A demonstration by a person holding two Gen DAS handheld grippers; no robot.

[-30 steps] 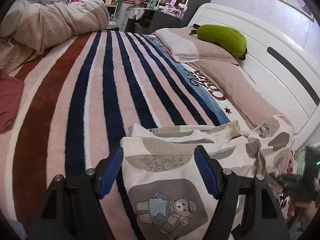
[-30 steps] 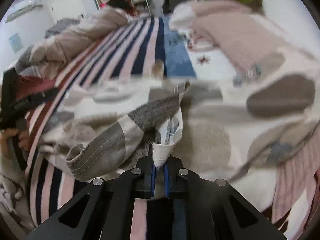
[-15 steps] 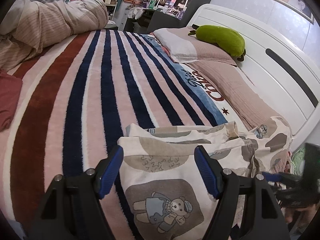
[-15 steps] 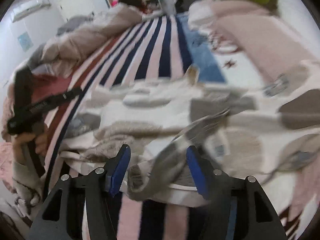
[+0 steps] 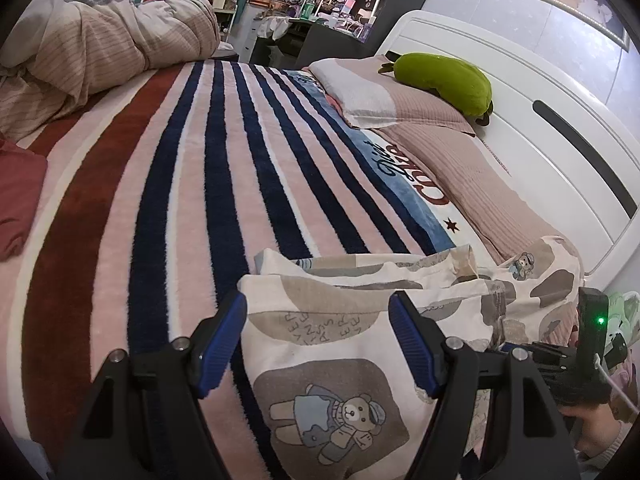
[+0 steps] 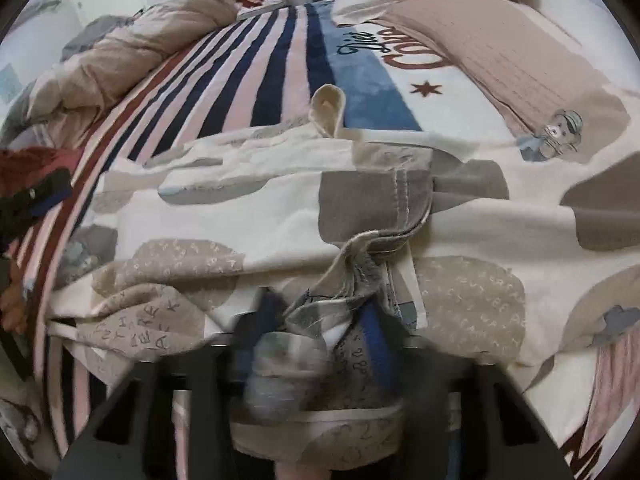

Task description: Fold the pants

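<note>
The pants (image 5: 344,364), cream with grey-brown patches and a bear print, lie rumpled on the striped blanket (image 5: 192,200). My left gripper (image 5: 318,340) hovers open just above one end of them, its blue pads (image 5: 224,340) either side of the cloth and not pressing. In the right wrist view the pants (image 6: 260,208) spread across the bed. My right gripper (image 6: 320,320) is blurred and its jaws are closing, with a gathered bunch of a grey seam between the pads. The right gripper (image 5: 592,360) also shows at the left wrist view's right edge, with a hand under it.
Two pillows (image 5: 400,100) and a green plush toy (image 5: 444,80) lie against the white headboard (image 5: 560,140). A heaped striped duvet (image 5: 100,48) fills the far left. A maroon cloth (image 5: 16,200) sits at the left edge. Cluttered shelves stand beyond the bed.
My right gripper let go of the cloth edge, opened wide, shifted over the pants and now closes on a bunch of fabric. The left gripper stayed still and open.
</note>
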